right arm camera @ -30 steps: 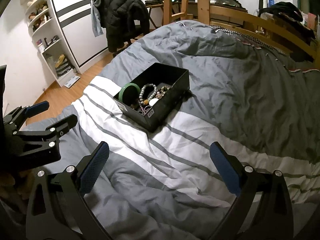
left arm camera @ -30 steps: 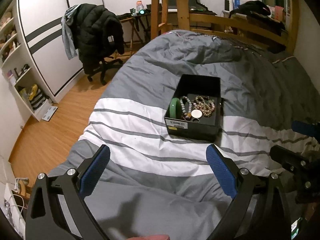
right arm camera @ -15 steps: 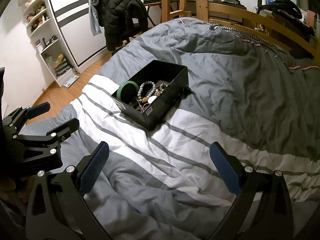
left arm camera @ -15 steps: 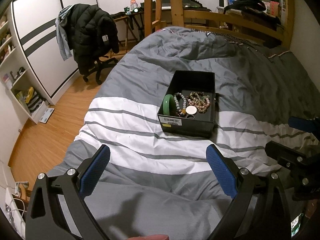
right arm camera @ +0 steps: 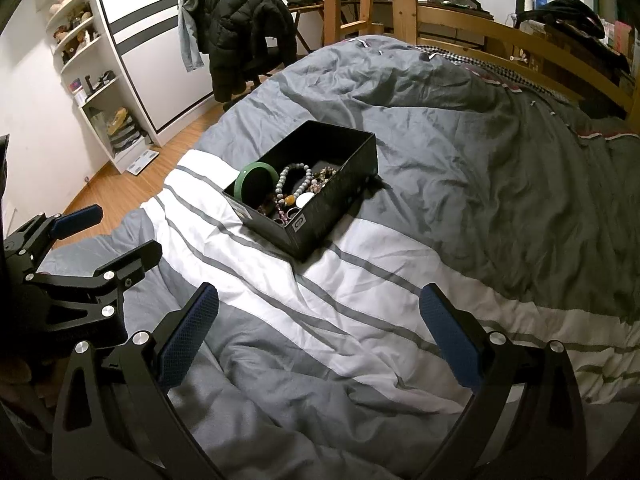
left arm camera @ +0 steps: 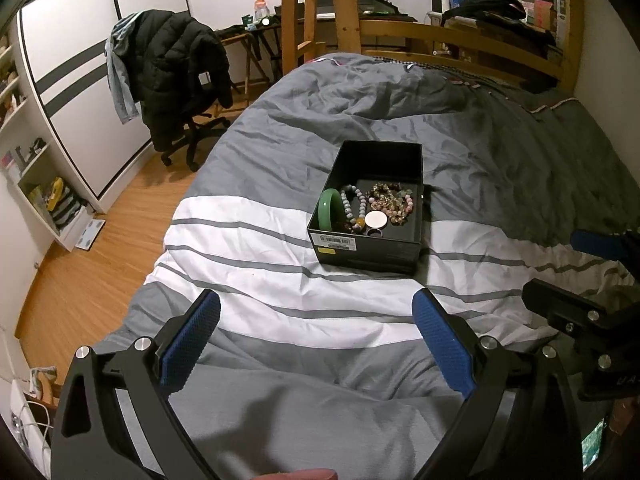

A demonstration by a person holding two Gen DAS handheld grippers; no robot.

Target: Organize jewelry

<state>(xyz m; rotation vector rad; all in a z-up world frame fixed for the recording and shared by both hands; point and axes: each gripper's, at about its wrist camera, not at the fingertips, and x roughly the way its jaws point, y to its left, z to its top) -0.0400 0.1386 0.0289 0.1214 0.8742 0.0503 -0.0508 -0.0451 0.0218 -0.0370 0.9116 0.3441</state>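
Both grippers hang over the near end of the bed, well short of the jewelry. Left gripper [left arm camera: 316, 320] has its blue-padded fingers spread wide with nothing between them, only the striped duvet [left arm camera: 260, 280] showing in the gap. Right gripper [right arm camera: 318, 314] is likewise spread wide and carries nothing.

All the jewelry in view sits inside the black box [left arm camera: 368, 250], an open, lidless carton resting on the duvet where the white band meets the grey. Within it, gathered toward the near end, lie a green bangle [left arm camera: 330, 210] standing against the left wall, a grey beaded bracelet [left arm camera: 354, 206] just beside it, a cluster of pink and gold beaded bracelets [left arm camera: 390, 202] to the right, a pale round disc [left arm camera: 377, 219] and at least one small ring [left arm camera: 375, 233] at the front. The far half of the box looks bare. No piece lies loose on the duvet in either view.

As for progress, the scene fits two readings. The pieces may be collected in the box as the finished result, with both grippers free of them. Or the box may be a jumbled heap awaiting sorting, since the bracelets overlap and touch one another without clear order. The pictures alone do not decide which, and no separate tray or stand for the pieces is in view.
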